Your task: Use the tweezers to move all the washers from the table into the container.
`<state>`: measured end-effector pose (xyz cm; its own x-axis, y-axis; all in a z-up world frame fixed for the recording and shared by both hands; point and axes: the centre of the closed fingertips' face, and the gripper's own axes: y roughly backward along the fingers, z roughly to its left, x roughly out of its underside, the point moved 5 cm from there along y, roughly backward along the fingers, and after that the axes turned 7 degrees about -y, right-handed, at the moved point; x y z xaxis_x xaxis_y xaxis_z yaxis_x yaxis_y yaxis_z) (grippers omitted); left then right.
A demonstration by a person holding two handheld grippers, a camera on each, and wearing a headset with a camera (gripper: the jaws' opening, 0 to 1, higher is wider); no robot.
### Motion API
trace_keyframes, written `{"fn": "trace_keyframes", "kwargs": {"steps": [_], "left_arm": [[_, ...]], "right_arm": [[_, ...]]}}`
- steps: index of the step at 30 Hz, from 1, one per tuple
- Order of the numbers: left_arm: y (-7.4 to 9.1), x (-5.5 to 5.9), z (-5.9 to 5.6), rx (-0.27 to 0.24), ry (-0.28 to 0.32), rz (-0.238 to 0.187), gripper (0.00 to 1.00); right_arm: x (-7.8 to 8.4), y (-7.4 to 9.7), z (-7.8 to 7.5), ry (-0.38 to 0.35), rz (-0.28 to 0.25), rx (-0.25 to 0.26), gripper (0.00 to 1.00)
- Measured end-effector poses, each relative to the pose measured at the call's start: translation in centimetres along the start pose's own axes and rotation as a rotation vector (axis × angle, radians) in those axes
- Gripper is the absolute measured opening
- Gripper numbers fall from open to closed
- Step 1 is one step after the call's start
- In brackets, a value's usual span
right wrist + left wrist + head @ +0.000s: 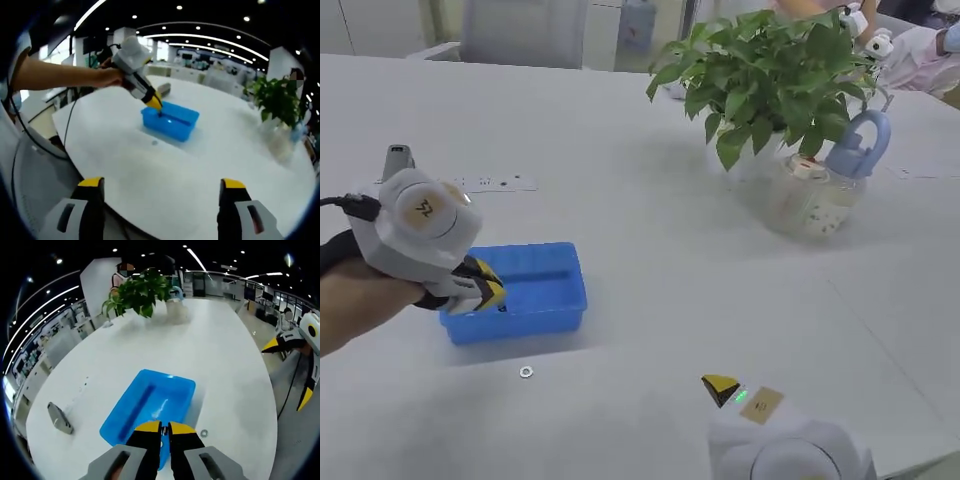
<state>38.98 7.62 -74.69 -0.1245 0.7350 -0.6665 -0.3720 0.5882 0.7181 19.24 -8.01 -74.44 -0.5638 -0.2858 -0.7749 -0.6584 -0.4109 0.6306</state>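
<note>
Washer: a small silver ring with a round hole is lying flat on the white counter, near the front wall of the container, outside it and not touching it.
Container: a shallow blue rectangular tray is sitting on the counter. Whether anything is lying inside it cannot be told.
Tweezers: a thin dark tip is poking down from the left tool into the container.
Left tool: a hand is holding it over the container's left end. Its yellow-tipped jaws are pressing almost together, pinching the tweezers.
Right tool: it is hovering above the counter's near edge, well apart from the washer, with its jaws spreading wide and gripping nothing.
Count: one washer, one container, one pair of tweezers, two tools, one potted plant, one glass jar.
Counter: broad, white and matt. A socket plate is sitting flush in it, and a grey block is standing behind the left tool.
Room: an open office, with ceiling strips and spotlights glowing and rows of desks running behind.
</note>
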Motion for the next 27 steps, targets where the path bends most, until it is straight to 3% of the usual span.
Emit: {"fn": "trace_keyframes", "kwargs": {"steps": [2,10,12,17,23,27], "left_arm": [[0.0,0.1,0.1,-0.005,0.007,-0.003,0.01],[-0.3,0.0,0.2,0.000,0.022,-0.017,0.01],[-0.3,0.1,0.3,0.000,0.024,-0.019,0.01],[-0.2,0.2,0.4,0.005,0.034,-0.020,0.01],[0.5,0.3,0.3,0.006,0.041,-0.016,0.01],[1.6,0.0,0.6,-0.030,0.031,-0.027,0.01]], "right_arm": [[-0.2,0.0,0.1,-0.006,-0.015,-0.004,0.99],[-1.3,1.2,-0.4,-0.052,-0.082,-0.030,0.99],[-1.0,1.5,-1.5,-0.016,-0.073,0.015,0.99],[-1.4,1.8,-1.7,-0.026,-0.105,0.023,0.98],[-0.9,1.3,-2.0,-0.047,-0.087,0.029,0.96],[-0.5,0.9,-1.6,0.015,-0.062,0.049,0.94]]}}
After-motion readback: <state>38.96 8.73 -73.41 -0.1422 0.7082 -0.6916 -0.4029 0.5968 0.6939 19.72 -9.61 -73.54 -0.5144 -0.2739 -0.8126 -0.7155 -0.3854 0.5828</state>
